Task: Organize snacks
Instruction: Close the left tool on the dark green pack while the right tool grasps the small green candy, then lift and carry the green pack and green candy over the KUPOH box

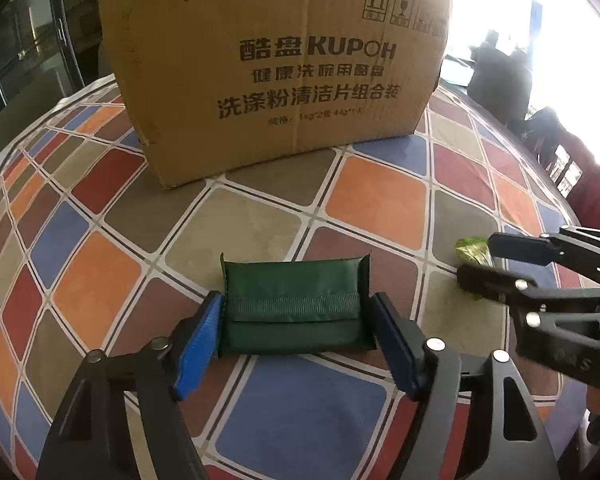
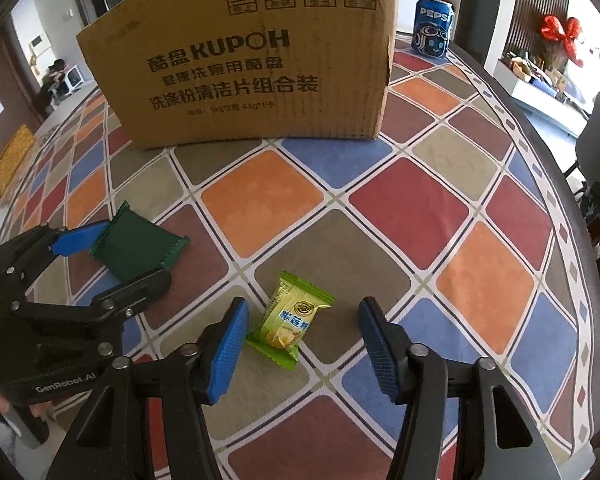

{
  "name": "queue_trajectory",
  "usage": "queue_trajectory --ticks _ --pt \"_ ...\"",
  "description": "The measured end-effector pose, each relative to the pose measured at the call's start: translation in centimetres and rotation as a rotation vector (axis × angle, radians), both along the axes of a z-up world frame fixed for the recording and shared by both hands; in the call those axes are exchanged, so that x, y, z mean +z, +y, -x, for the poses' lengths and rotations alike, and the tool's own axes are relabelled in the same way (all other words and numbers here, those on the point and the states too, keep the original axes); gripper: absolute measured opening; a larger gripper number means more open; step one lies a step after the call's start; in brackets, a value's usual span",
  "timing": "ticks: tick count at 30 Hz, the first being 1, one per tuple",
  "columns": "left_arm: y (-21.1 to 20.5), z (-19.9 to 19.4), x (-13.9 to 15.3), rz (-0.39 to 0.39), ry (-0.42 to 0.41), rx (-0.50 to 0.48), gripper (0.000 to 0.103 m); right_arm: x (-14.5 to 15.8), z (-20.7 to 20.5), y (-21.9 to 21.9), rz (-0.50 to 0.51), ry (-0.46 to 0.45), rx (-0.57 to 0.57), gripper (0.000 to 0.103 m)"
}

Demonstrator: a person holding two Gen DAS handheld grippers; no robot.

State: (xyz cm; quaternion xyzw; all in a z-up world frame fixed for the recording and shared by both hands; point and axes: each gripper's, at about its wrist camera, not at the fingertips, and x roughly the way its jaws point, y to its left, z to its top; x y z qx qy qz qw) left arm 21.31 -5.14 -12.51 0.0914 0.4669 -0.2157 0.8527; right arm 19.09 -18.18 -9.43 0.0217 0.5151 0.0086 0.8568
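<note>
Pickup step, judged: left gripper (image 1: 298,332) pinched dark green packet (image 1: 294,300); right gripper (image 2: 304,344) spread around yellow-green snack (image 2: 290,318), unclosed. Lay at 6 o'clock from cardboard box (image 2: 240,64). Needed next: closing, lifting boxward.

Brown corrugated cardboard box (image 2: 256,68): "酷盘 KUPOH" in large dark print, below it "健康洗碗用酷盘", "洗涤粉清洁片组合装", small line "1kg*2瓶 44g*1卡"; top row of handling signs, among them up-arrows, fragile glass, umbrella; faint stamp "20271123" in left wrist view. Blue drink can (image 2: 433,26): "PEPSI". Black left tool (image 2: 136,250) body: "GenRobot.AI". Green-yellow snack packet (image 2: 290,320): blue Chinese characters, not legible.
</note>
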Motion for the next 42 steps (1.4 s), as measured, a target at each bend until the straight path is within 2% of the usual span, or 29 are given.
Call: queue_trajectory --ticks 1,3,8,14,20,29,42 --pt "0.0 0.0 0.0 0.002 0.0 0.002 0.07 0.0 0.0 0.0 0.006 -0.003 0.001 0.04" --pt "0.0 0.0 0.1 0.003 -0.002 0.007 0.069 0.1 0.0 0.0 0.008 -0.013 -0.002 0.025" --pt "-0.1 0.1 0.2 0.003 -0.005 0.017 0.066 0.1 -0.1 -0.4 -0.013 -0.016 -0.01 0.022" --pt "0.0 0.2 0.5 0.016 0.0 0.031 0.065 0.3 0.1 -0.4 -0.029 -0.023 -0.004 0.022" --pt "0.4 0.6 1.9 0.032 -0.03 0.048 0.065 1.1 0.3 -0.2 -0.038 -0.047 0.008 0.022" --pt "0.6 1.2 5.2 0.055 -0.1 0.076 0.065 3.1 0.6 -0.3 -0.057 -0.096 0.016 0.022" --pt "1.0 1.4 10.9 0.112 -0.23 0.101 0.065 7.9 0.4 -0.7 -0.07 -0.235 0.025 0.022"
